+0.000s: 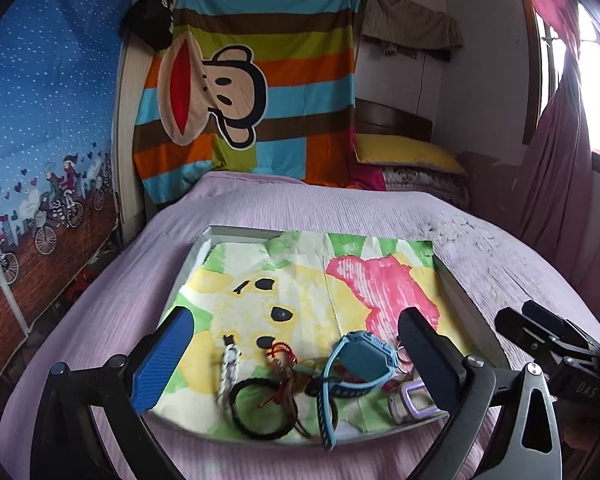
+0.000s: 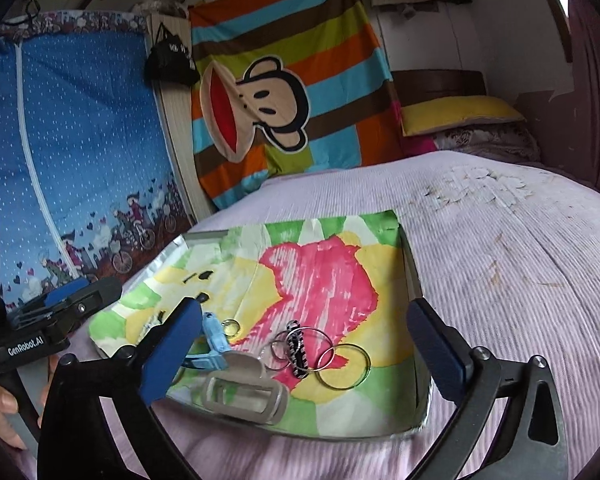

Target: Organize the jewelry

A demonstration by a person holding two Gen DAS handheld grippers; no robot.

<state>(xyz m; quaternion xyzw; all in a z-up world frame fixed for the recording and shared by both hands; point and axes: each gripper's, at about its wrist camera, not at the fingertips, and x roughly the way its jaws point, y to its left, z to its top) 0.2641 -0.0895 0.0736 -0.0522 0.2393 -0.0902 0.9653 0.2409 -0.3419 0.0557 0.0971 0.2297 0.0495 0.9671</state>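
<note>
Below, both hand-held grippers hover above a tray [image 1: 456, 280] on the bed [image 1: 300, 200] — left hand-held gripper [image 1: 296, 354] and right hand-held gripper [image 2: 312, 344] each with jaws apart, holding nothing. Jewelry lies along the tray's near edge: a blue watch [image 1: 356, 364], a black band [image 1: 260, 408], a braided cord [image 1: 228, 368] at left — rings [image 2: 342, 366] at right.

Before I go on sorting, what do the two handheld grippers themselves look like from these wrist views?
Both are black metal frames with round silver bolts. The left gripper has ribbed blue pads on black fingers; the right gripper has the same blue pads. The left unit's body reads "GenRobot.AI" in white in the right wrist view; the right unit shows "DAS". No cables or sleeves visible.
</note>
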